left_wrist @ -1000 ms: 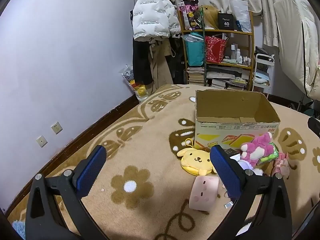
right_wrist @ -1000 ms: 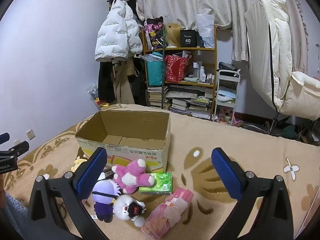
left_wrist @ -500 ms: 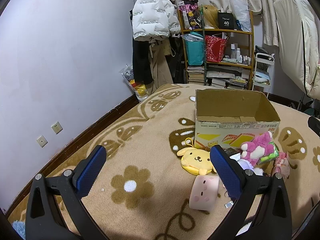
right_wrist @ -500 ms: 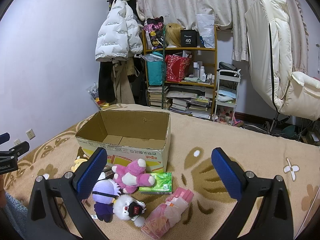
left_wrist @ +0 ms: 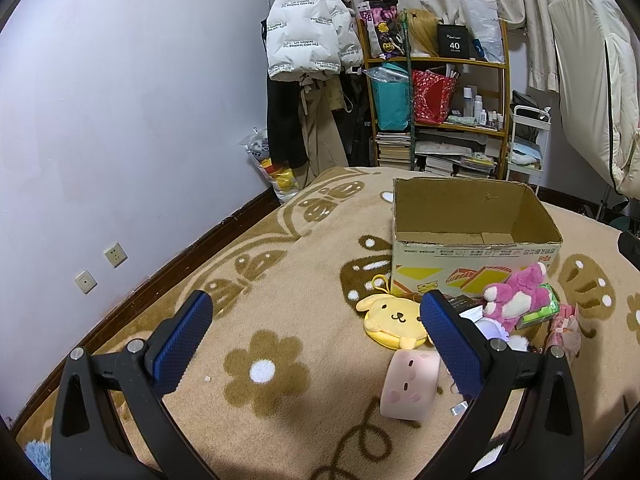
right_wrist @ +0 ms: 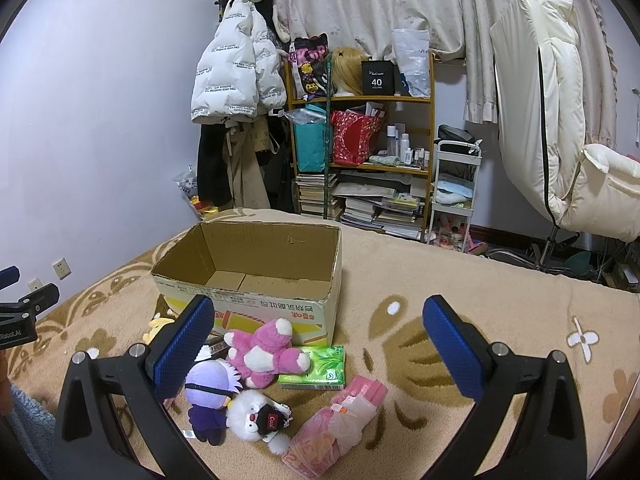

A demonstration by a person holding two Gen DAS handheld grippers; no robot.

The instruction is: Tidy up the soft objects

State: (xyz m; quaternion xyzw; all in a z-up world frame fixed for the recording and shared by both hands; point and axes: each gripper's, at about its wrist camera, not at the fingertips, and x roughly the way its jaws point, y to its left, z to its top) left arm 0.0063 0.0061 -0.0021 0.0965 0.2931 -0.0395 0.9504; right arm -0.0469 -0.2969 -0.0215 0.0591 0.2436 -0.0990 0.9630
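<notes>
Nothing has shifted since a second ago; both views match the earlier frames. Left gripper (left_wrist: pixel 316 322) hangs above the carpet (left_wrist: pixel 280 272), jaws wide apart, holding nothing. Right gripper (right_wrist: pixel 320 326) likewise spread and empty.

Cardboard box (right_wrist: pixel 256 280) sits open on the carpet, nothing visible inside it. Toys are heaped against its printed front: pink plush (right_wrist: pixel 266 350), purple doll (right_wrist: pixel 210 394) partly behind the right gripper's left finger, white fluffy toy (right_wrist: pixel 256 416), green tissue pack (right_wrist: pixel 316 368), pink packet (right_wrist: pixel 340 420).

Yellow dog pouch (left_wrist: pixel 394 320) and pink cushion (left_wrist: pixel 408 388) lie left of the heap, the pouch's edge cut by the left gripper's right finger.
</notes>
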